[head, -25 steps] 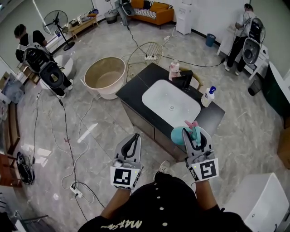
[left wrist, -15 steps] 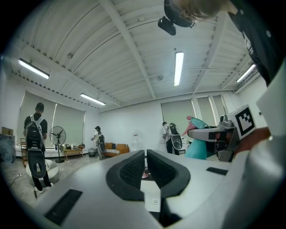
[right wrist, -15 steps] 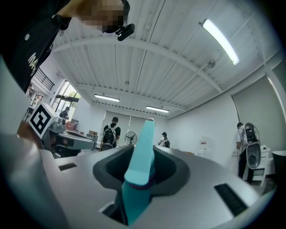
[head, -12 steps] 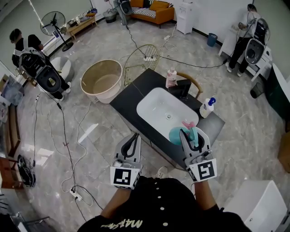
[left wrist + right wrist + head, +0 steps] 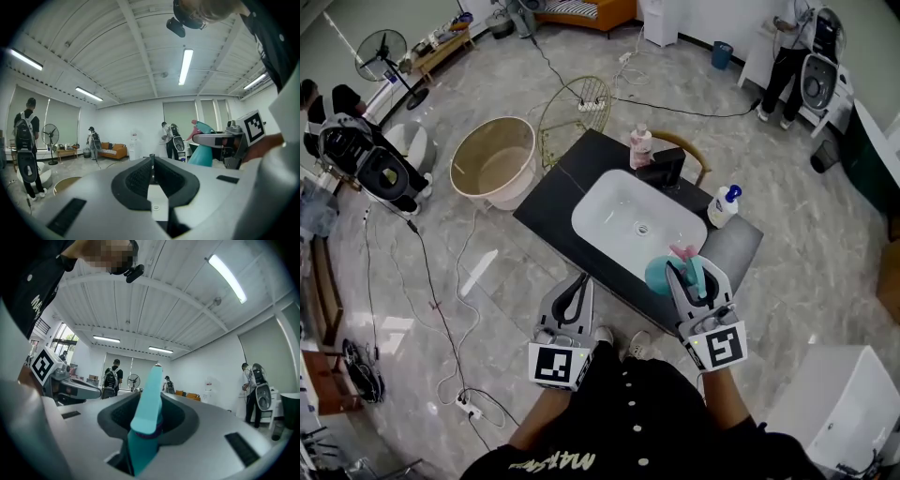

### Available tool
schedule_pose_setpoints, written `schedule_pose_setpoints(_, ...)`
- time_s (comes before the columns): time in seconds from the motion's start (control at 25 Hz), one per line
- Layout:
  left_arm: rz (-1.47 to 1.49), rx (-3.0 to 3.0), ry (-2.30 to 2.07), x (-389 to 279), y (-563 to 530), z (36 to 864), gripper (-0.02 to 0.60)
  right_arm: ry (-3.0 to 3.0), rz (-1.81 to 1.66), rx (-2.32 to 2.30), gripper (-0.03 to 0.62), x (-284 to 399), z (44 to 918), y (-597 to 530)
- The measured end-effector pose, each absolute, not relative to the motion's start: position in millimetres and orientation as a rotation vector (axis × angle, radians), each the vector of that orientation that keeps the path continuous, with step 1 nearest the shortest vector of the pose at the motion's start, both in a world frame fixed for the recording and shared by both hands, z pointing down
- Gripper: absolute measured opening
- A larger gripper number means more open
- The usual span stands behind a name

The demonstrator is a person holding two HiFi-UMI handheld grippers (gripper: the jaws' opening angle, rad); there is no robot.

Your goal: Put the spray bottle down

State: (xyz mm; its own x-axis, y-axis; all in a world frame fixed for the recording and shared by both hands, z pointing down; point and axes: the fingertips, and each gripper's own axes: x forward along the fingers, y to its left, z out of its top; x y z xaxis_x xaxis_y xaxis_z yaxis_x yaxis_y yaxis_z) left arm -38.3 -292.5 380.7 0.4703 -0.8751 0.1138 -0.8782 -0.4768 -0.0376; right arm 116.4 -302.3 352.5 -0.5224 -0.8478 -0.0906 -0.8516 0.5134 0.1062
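A big open hall staged with home props. A lone sink counter (image 5: 548,197) stands just ahead of the right gripper (image 5: 689,274); a tub (image 5: 492,161), a fan (image 5: 382,47) and a sofa (image 5: 609,9) lie beyond it, with cables (image 5: 694,113) trailing over the bare floor (image 5: 516,309)

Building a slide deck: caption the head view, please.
At a black vanity, the right gripper holds a teal spray bottle near the white sink; left gripper shut, empty.

Grey marble floor (image 5: 825,244), black sink counter (image 5: 558,192), orange sofa (image 5: 614,9)
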Motion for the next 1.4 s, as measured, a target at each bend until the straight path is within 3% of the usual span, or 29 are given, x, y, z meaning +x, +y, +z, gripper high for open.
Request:
schedule_pose_setpoints(0.48, 0.246, 2.65, -1.458, -58.9, -306.1, 393.2, 0.026, 2.8, 0.152, -1.479, 0.107, 67.3, 366.1, -328.4)
schedule_pose_setpoints(1.4, 0.489, 2.273, -1.441, -125.7, -243.1, 546.5, 0.026, 3.11, 0.019, -1.155, 0.108, -57.7, 573.0, -391.8)
